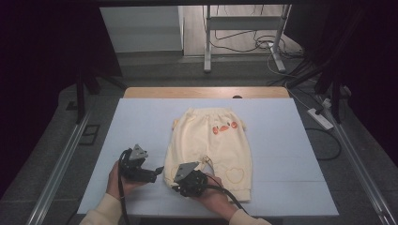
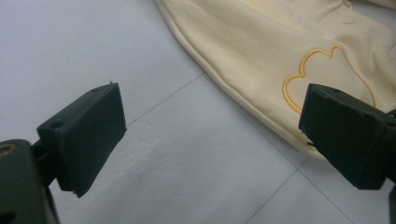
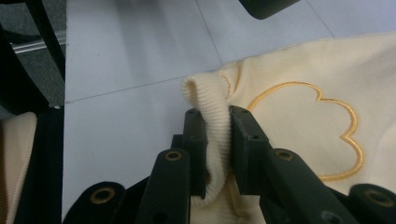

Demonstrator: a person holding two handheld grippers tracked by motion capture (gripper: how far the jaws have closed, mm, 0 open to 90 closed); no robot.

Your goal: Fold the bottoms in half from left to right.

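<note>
Pinching the ribbed cuff (image 3: 212, 116) at frame centre, the right gripper (image 3: 217, 140) holds the pale yellow trousers (image 1: 211, 140), which lie flat mid-table: soft, light, floppy cloth, best gripped at thick hems. The left gripper (image 2: 212, 135) gapes empty beside them.

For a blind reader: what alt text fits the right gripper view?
The right gripper pinches the ribbed cuff of cream pants between its black jaws, over a pale mat. An orange outline is stitched beside the cuff.
</note>
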